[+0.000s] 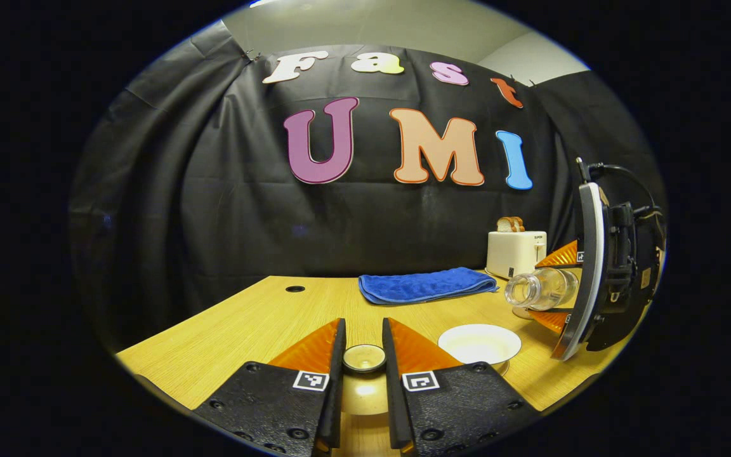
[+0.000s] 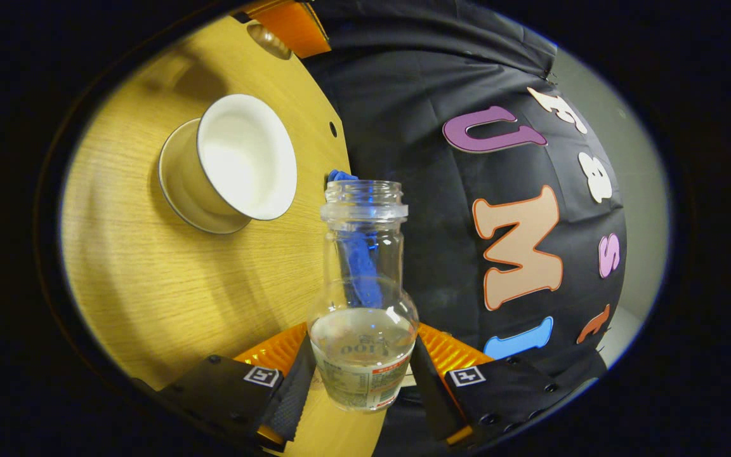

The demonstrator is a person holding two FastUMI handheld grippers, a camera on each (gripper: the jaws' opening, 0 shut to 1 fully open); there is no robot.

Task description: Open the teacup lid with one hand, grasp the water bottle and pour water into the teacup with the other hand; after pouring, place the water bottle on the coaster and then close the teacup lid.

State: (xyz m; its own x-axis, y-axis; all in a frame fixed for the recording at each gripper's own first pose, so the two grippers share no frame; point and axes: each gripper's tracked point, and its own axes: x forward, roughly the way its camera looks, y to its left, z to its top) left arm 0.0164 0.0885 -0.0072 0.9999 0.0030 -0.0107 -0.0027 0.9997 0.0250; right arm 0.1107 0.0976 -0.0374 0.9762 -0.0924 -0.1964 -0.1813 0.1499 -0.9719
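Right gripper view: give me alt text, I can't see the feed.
The right gripper holds an uncapped bottle, part-filled with water, tipped toward an open white teacup on the wooden table. A blue towel shows through the glass.

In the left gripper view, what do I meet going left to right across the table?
Table hole → lid between the left gripper fingers → blue towel → teacup → tilted bottle held by the right gripper.
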